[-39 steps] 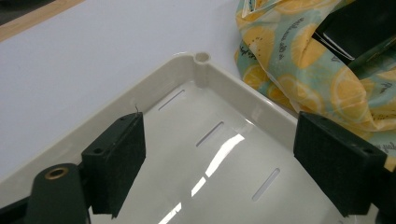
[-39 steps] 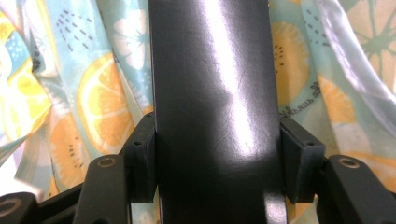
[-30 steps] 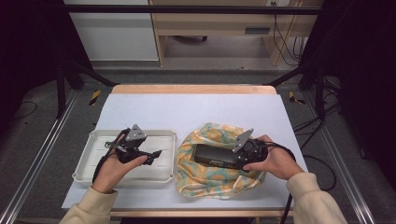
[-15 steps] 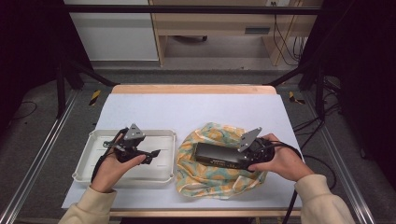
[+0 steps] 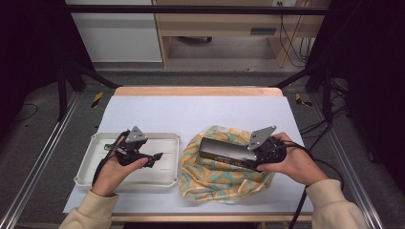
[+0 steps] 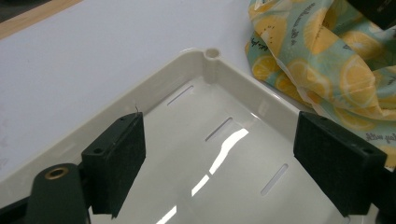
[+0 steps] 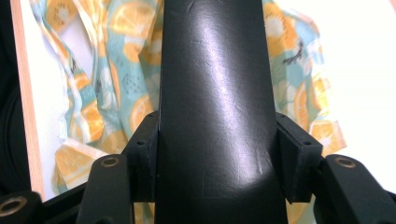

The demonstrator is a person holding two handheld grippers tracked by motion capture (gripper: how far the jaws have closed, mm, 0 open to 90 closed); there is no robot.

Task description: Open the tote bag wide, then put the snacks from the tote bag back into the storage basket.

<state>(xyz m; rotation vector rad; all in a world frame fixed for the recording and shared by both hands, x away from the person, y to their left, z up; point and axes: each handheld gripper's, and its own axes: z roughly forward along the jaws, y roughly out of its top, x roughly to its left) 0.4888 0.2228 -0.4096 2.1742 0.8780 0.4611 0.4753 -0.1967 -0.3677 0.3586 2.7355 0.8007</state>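
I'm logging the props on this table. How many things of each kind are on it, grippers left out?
White tray: 1
Lemon-print cloth: 1
Black case, clamped in the right gripper: 1
Total: 3

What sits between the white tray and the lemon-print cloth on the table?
Nothing: in the high view only a narrow strip of bare white table cover separates the tray from the cloth.

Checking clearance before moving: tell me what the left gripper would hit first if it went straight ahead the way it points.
Probably the white tray's floor, then its far rim; the left gripper hangs open over it, angled down. Depth is unclear.
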